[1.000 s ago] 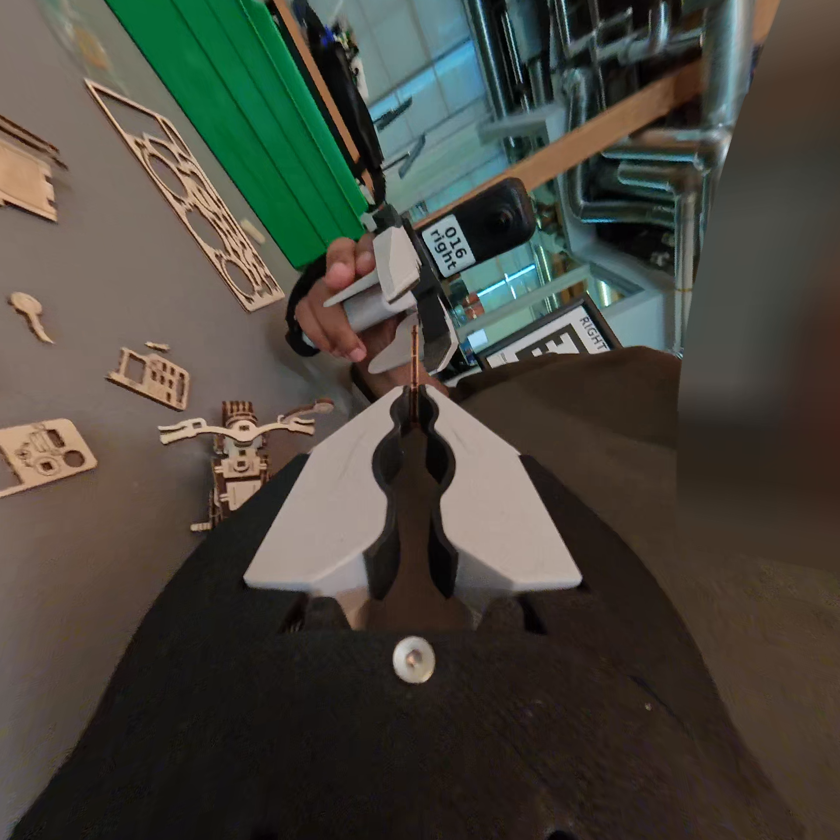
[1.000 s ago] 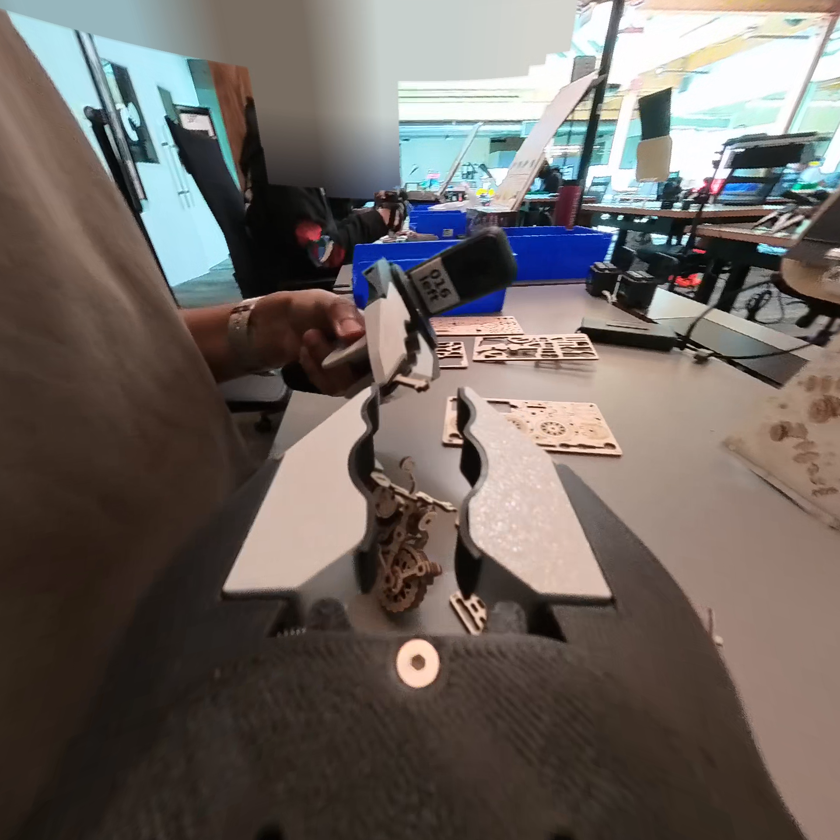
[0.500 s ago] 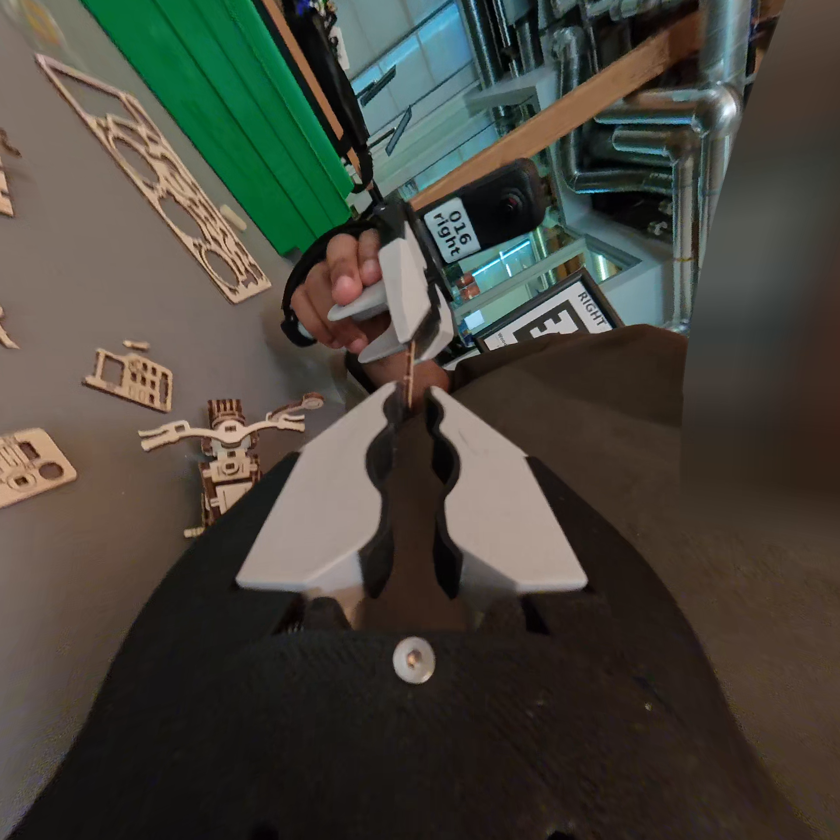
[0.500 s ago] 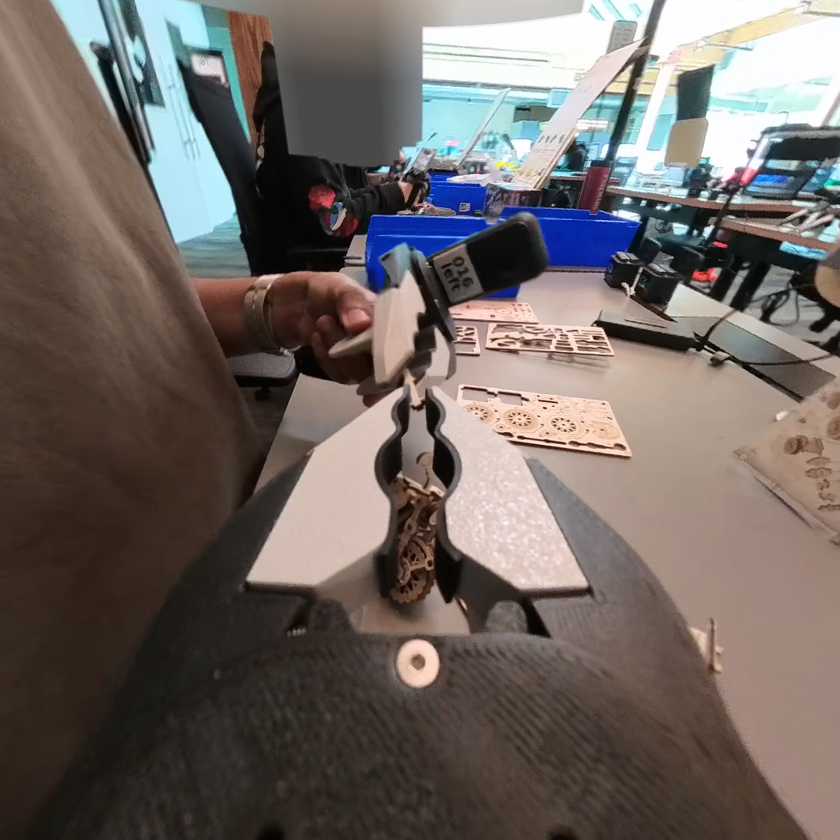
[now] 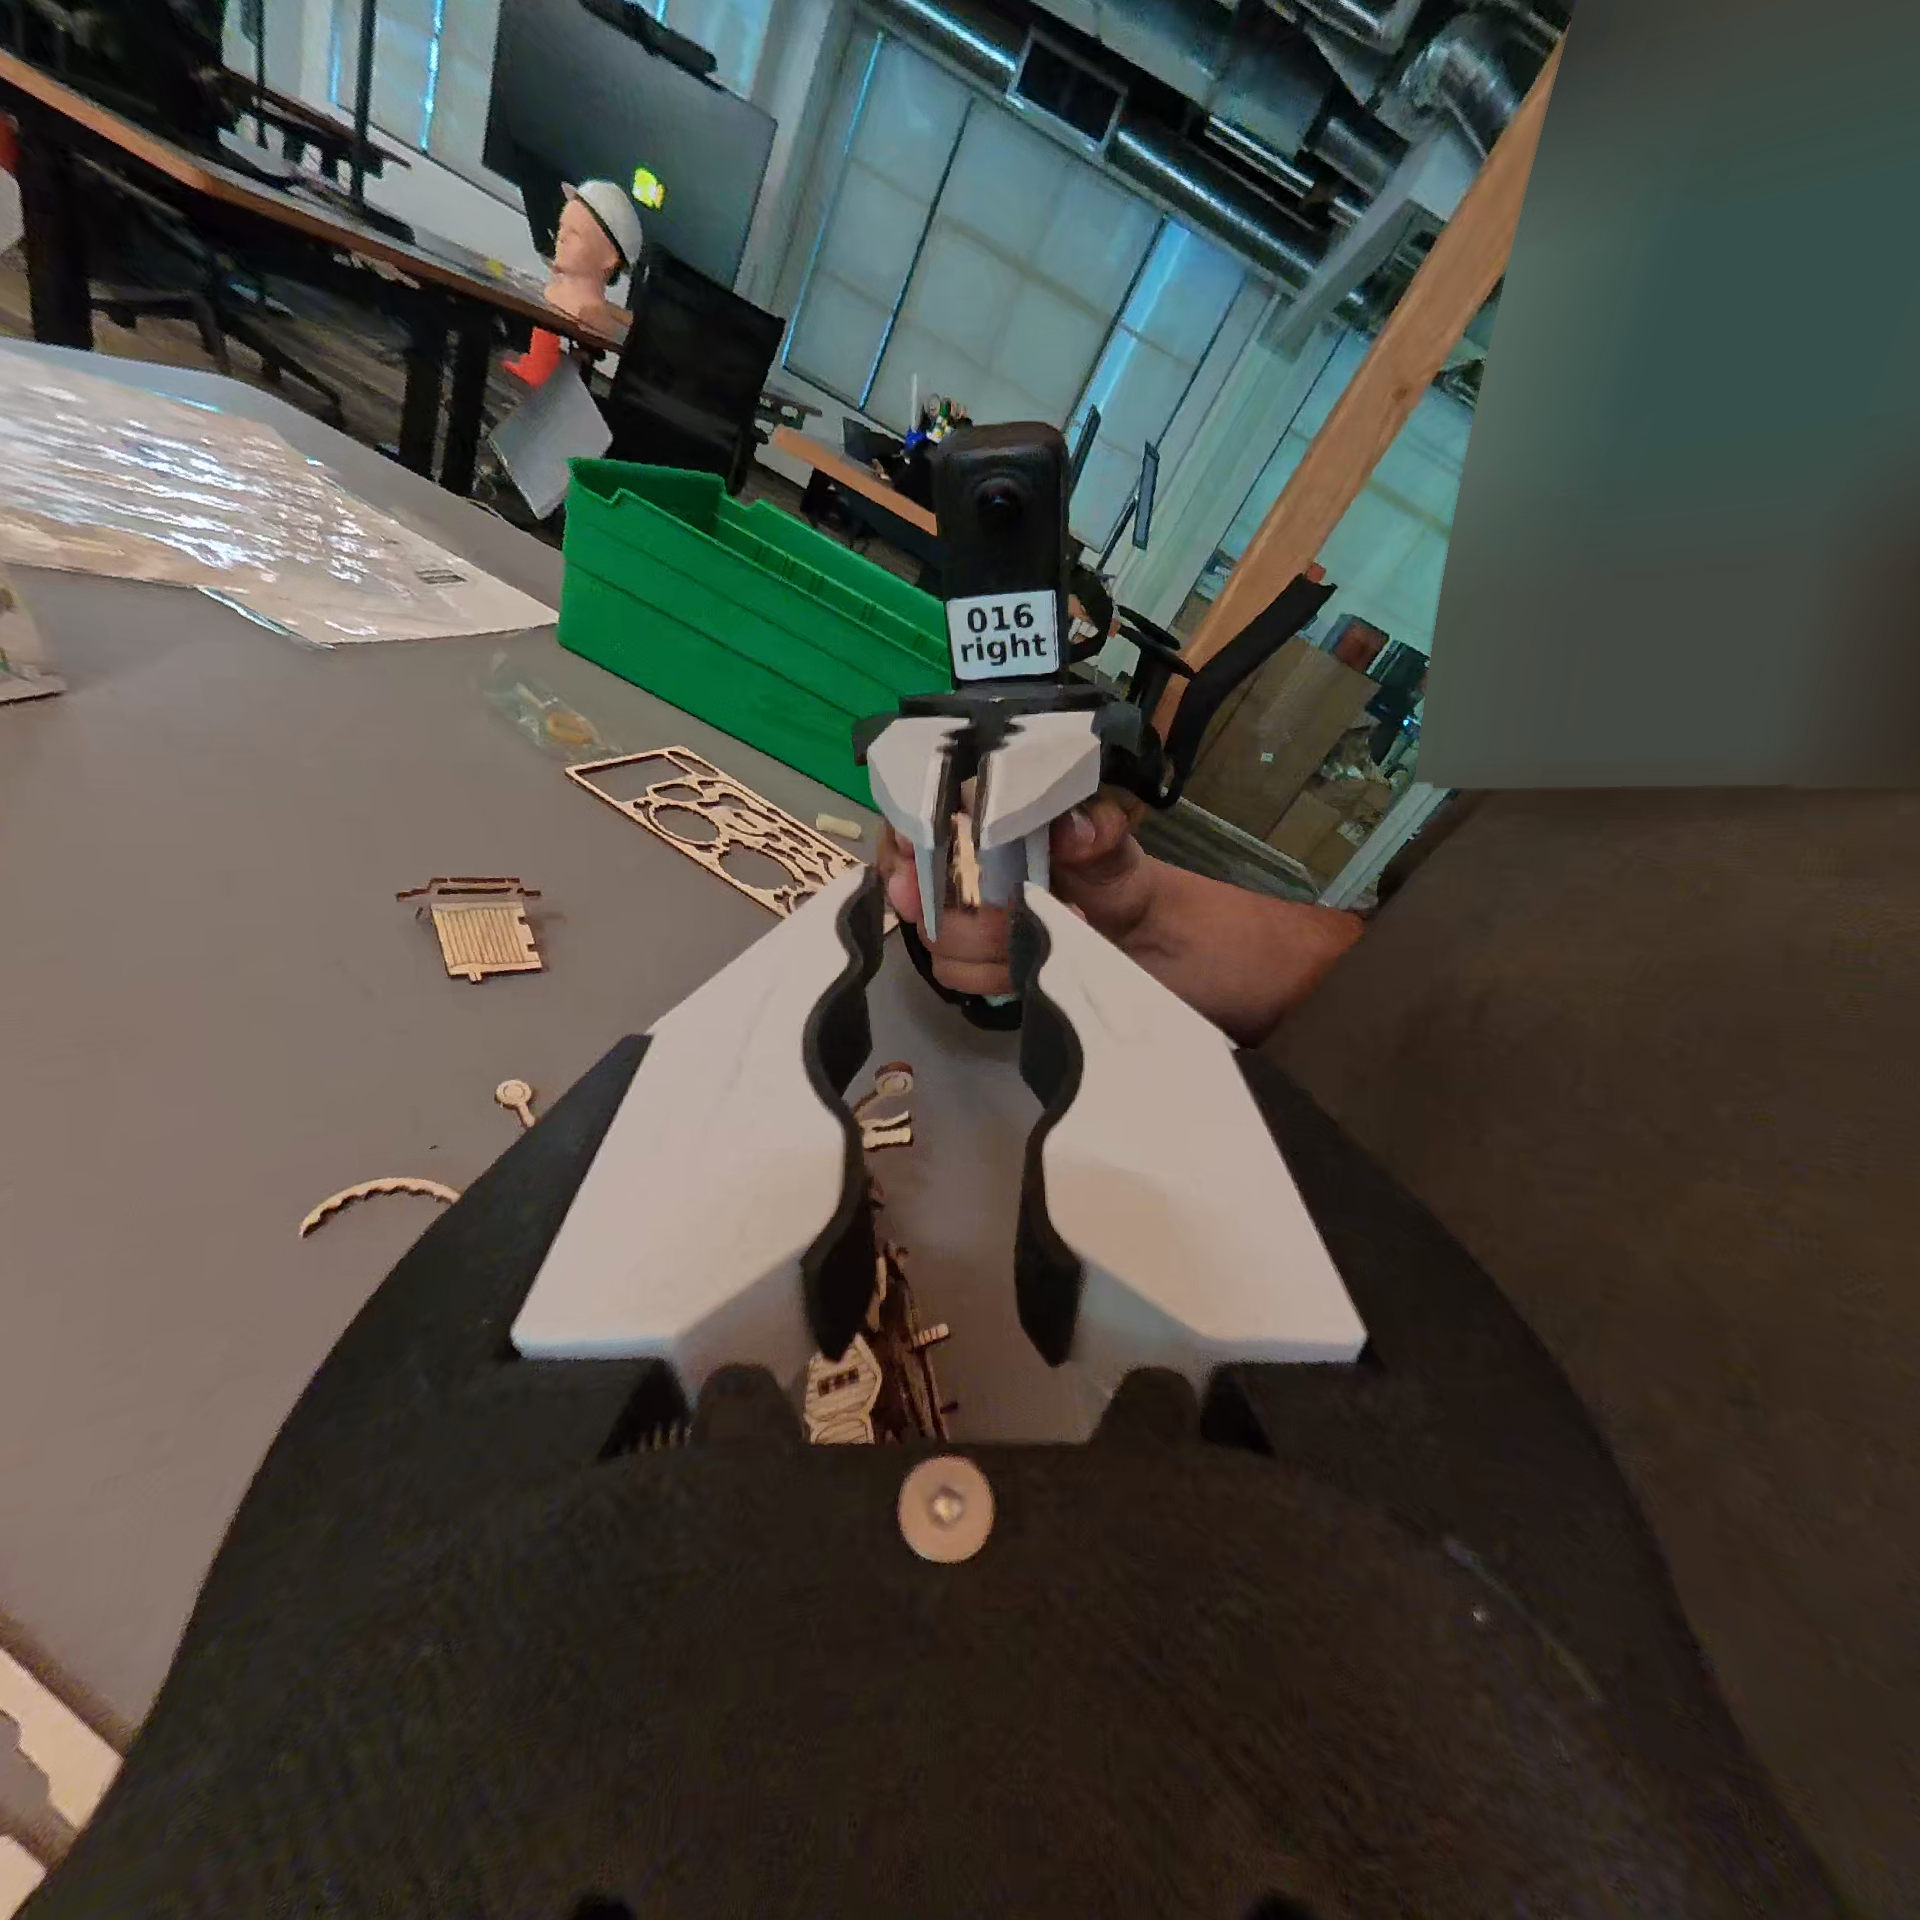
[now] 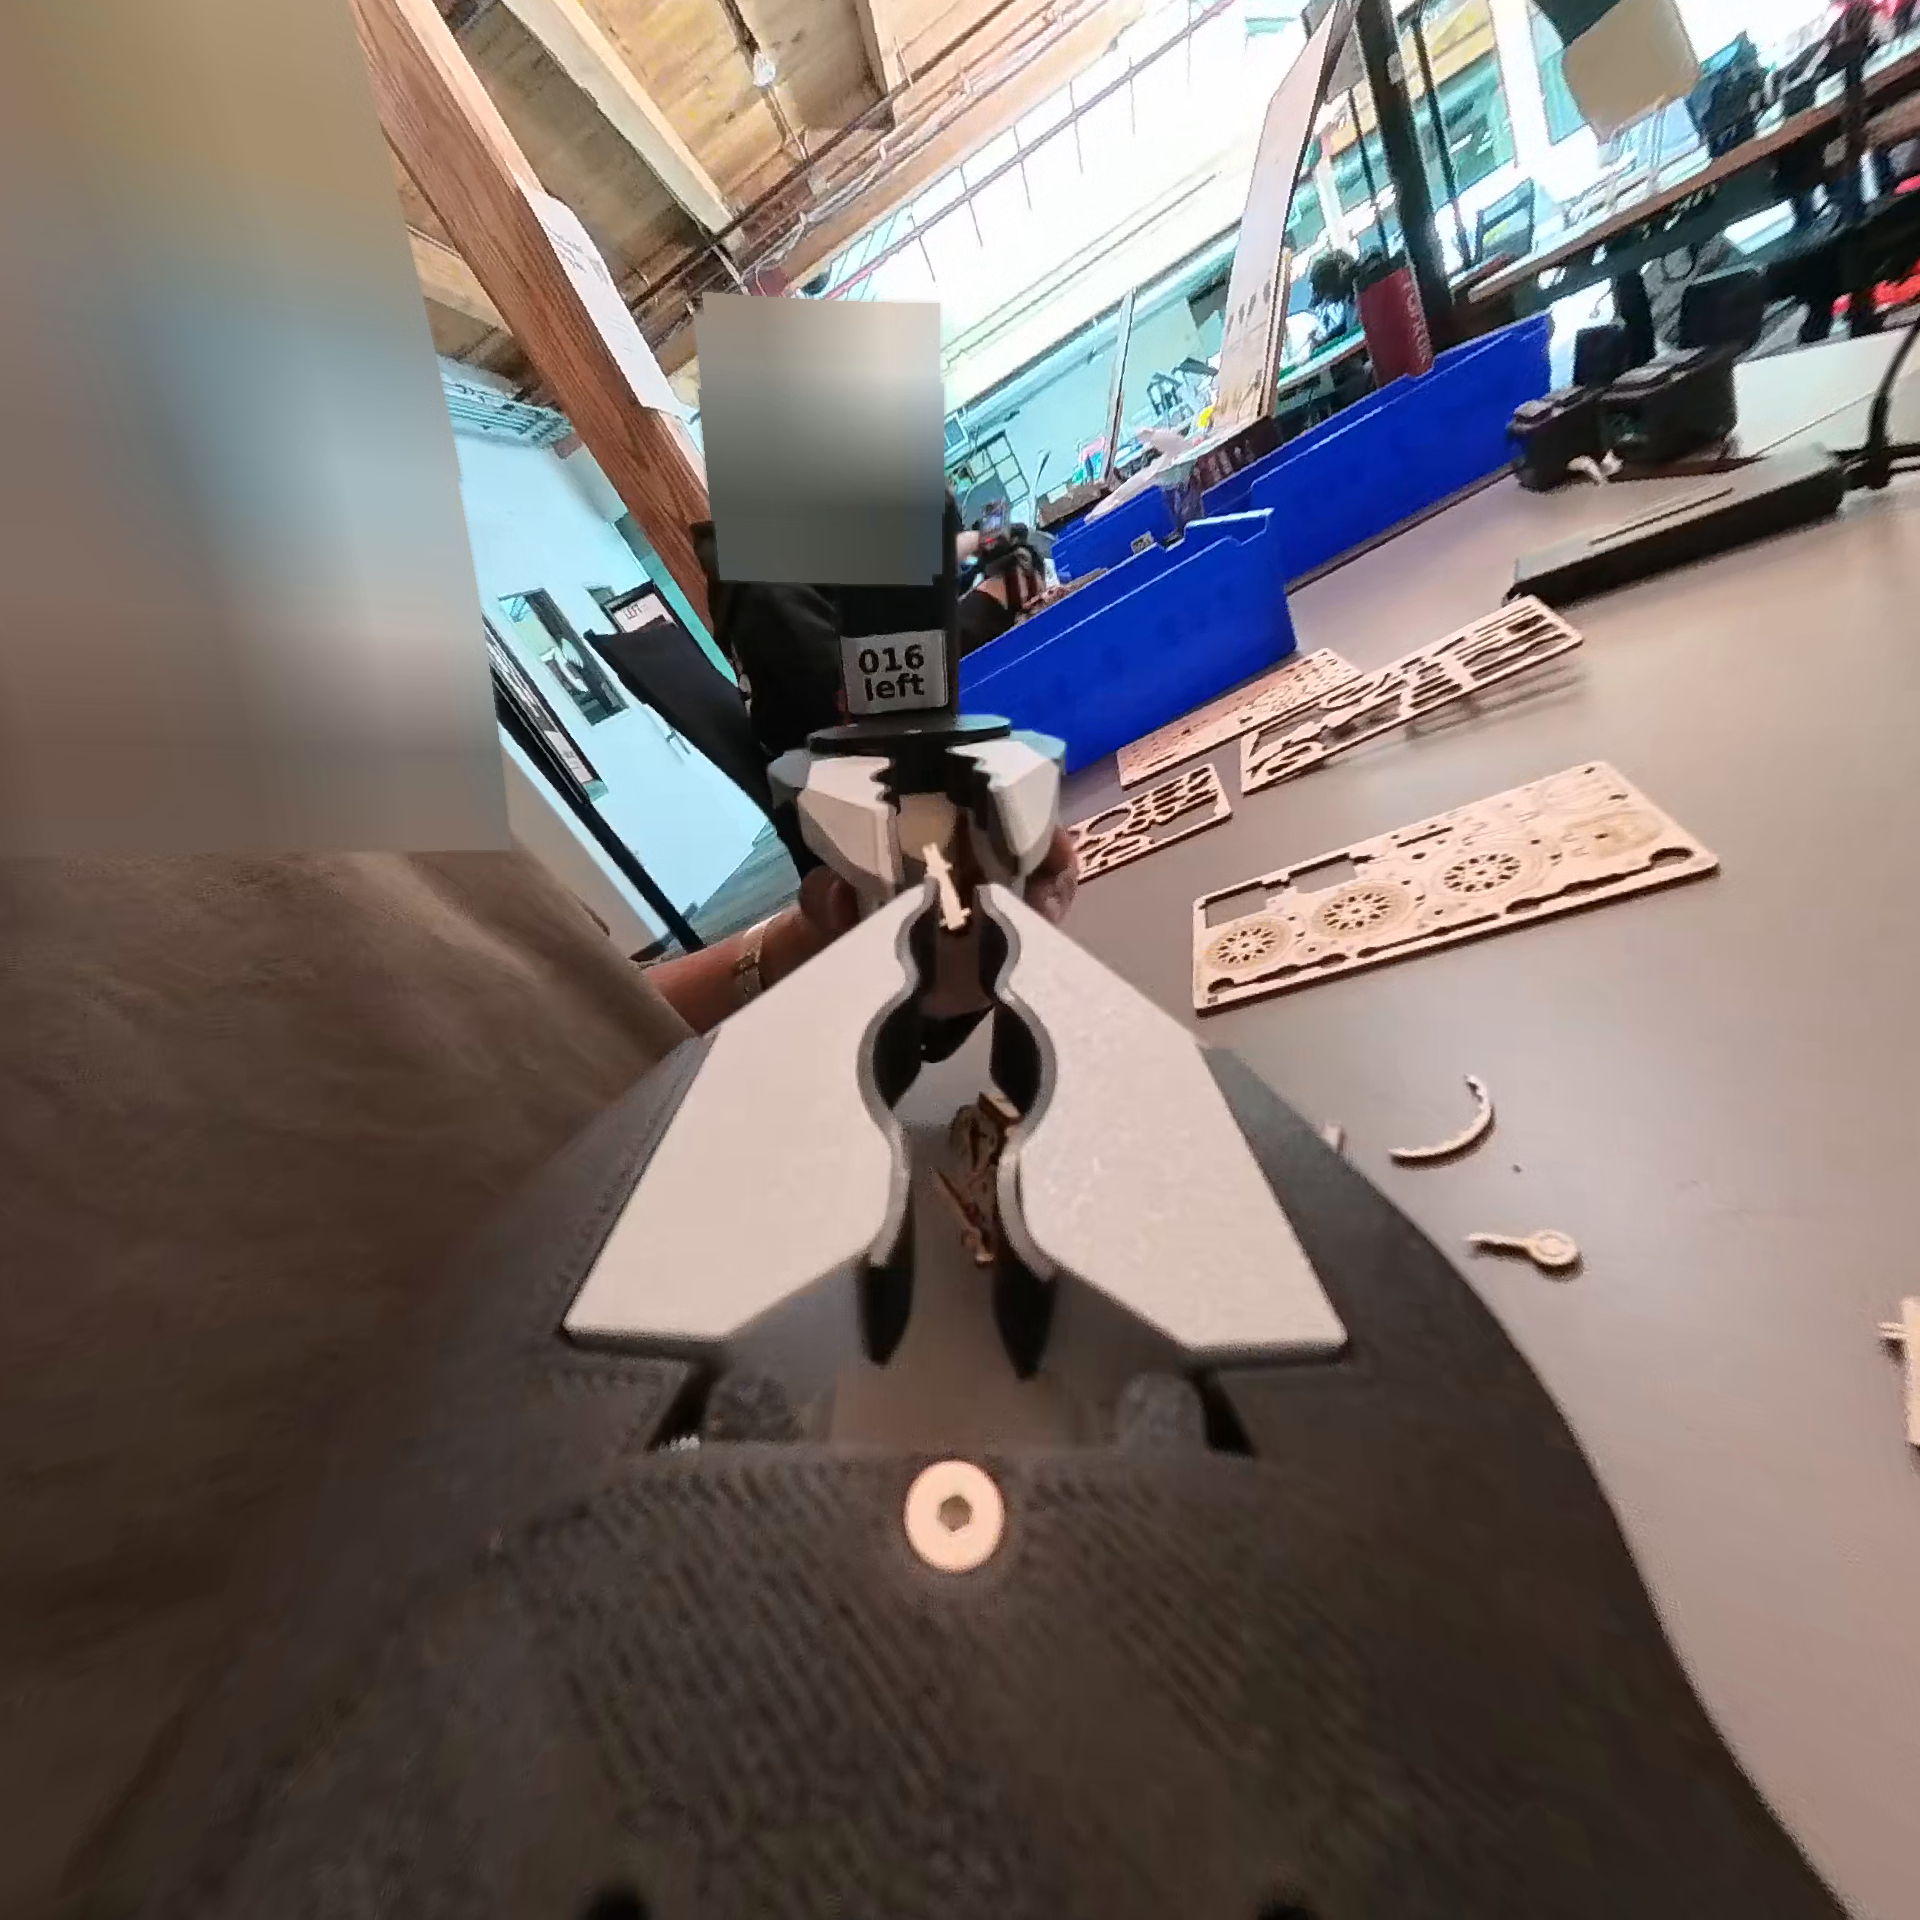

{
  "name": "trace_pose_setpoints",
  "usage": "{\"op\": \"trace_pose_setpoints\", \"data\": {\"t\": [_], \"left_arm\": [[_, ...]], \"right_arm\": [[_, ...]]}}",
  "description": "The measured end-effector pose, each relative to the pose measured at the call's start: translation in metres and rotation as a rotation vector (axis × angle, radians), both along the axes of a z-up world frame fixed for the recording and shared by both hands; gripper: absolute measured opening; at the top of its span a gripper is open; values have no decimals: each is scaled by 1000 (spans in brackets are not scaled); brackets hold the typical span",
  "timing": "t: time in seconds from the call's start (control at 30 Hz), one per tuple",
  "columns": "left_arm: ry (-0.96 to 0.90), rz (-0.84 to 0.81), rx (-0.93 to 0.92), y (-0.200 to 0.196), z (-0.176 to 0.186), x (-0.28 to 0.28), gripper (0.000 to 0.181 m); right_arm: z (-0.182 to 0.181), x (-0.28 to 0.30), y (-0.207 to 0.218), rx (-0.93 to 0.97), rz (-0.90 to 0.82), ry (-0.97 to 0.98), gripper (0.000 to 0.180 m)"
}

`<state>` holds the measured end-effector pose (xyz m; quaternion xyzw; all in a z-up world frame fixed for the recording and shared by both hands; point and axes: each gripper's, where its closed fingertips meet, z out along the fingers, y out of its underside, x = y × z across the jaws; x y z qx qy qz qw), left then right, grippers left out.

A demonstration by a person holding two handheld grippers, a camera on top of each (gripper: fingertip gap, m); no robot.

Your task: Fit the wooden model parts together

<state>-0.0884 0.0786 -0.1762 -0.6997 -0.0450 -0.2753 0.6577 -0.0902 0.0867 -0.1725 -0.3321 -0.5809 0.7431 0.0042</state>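
My right gripper (image 6: 951,900) is shut on a small, thin wooden part (image 6: 948,885) and holds it above the grey table (image 6: 1558,1039). It faces my left gripper (image 6: 928,840), which is open and empty just beyond the part. In the left wrist view my left gripper (image 5: 945,920) stands open, and the right gripper (image 5: 971,883) ahead pinches the wooden part (image 5: 964,862). The partly built wooden motorcycle model (image 5: 883,1361) lies on the table below both grippers. It also shows in the right wrist view (image 6: 977,1174).
A green bin (image 5: 727,623), an emptied wooden sheet (image 5: 717,831), a small grille part (image 5: 483,935) and a curved part (image 5: 374,1200) lie on the left. Uncut wooden sheets (image 6: 1455,904), blue bins (image 6: 1143,644) and loose small parts (image 6: 1538,1247) lie on the right. The person's torso is close behind. My left and right fingertips are right by each other.
The thin wooden part has passed from my left gripper to my right one: the right shut on it and the left opened. Both grippers have turned level over the model.
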Motion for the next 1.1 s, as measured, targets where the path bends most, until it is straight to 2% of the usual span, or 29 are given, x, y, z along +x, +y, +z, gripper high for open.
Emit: {"op": "trace_pose_setpoints", "data": {"t": [0.27, 0.7, 0.83, 0.93, 1.03, 1.1], "left_arm": [[73, 14, 13, 1, 1, 5, 3], [68, 19, 32, -1, 4, 3, 4], [69, 47, 20, -2, 1, -5, 4], [59, 110, 11, -2, -1, -18, 4], [69, 195, -12, -4, -6, -34, 3], [78, 248, -26, -5, -9, -43, 3]], "right_arm": [[-1, -1, -8, -61, 28, -59, 5], [-1, -1, -8, -80, 37, -73, 5], [3, -6, 8, -46, -20, -34, 19], [-6, -25, 42, 127, -178, -53, 22], [-43, -50, 89, 474, -415, -146, 21], [-63, -59, 111, 670, -509, -166, 16]]}}
